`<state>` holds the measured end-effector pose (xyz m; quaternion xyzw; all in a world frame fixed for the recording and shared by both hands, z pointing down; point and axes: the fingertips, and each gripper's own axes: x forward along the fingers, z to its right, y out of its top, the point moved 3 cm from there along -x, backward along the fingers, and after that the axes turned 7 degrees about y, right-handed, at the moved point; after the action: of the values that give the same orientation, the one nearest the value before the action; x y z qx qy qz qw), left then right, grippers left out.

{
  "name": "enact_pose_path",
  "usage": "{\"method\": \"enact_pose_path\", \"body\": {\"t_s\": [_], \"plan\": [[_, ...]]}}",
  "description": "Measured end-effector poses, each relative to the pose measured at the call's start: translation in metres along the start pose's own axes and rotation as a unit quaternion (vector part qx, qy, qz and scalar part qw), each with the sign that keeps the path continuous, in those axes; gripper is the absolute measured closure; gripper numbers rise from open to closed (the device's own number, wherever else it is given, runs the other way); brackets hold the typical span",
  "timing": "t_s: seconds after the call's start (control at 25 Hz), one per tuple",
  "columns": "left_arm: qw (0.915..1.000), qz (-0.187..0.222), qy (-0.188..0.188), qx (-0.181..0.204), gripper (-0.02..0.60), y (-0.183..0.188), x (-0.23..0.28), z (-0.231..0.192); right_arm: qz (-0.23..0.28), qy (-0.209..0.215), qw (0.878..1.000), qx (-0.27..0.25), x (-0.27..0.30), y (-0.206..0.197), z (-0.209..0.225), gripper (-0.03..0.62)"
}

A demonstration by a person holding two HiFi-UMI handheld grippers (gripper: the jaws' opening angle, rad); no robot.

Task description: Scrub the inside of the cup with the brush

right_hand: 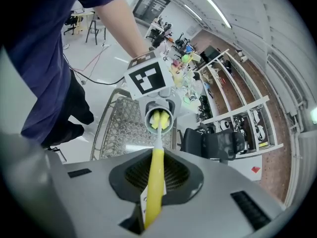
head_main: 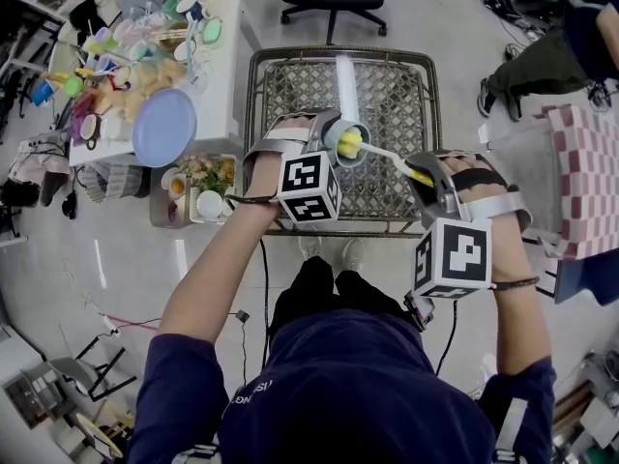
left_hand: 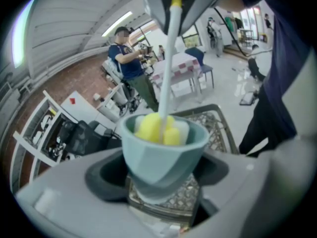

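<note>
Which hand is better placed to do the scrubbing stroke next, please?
Right: the right gripper grips the brush, its sponge head already inside the cup; the left gripper just holds the cup.

The woven worktop (head_main: pixel 387 104) lies bare, free to pass over. Left of it a white worktop (head_main: pixel 230 75) crowded with cups (head_main: pixel 187 8) and a blue plate (head_main: pixel 164 127) bars the way; a checked table (head_main: pixel 590 182) stands at right. The brush (left_hand: pixel 166 73) fills the cup (left_hand: pixel 163 152) mouth.
</note>
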<state>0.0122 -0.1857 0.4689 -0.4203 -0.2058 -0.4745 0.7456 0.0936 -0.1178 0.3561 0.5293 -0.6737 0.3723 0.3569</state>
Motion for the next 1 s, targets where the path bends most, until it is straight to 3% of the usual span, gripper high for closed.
{"method": "enact_pose_path", "body": {"t_s": [0.28, 0.56, 0.8, 1.0], "plan": [[0.9997, -0.010, 0.020, -0.004, 0.207, -0.007, -0.004, -0.016, 0.003, 0.004, 1.000, -0.002, -0.014, -0.007, -0.006, 0.565], [0.9998, -0.016, 0.005, 0.011, 0.207, -0.005, 0.006, -0.005, -0.022, -0.015, 0.999, -0.038, -0.026, 0.010, -0.003, 0.565], [0.9998, -0.004, 0.015, 0.010, 0.207, 0.003, 0.003, -0.009, -0.022, -0.002, 1.000, -0.022, -0.021, -0.012, 0.012, 0.565], [0.9995, -0.004, 0.032, 0.005, 0.207, -0.001, -0.002, -0.023, -0.015, 0.003, 1.000, -0.016, -0.021, -0.016, 0.001, 0.565]]}}
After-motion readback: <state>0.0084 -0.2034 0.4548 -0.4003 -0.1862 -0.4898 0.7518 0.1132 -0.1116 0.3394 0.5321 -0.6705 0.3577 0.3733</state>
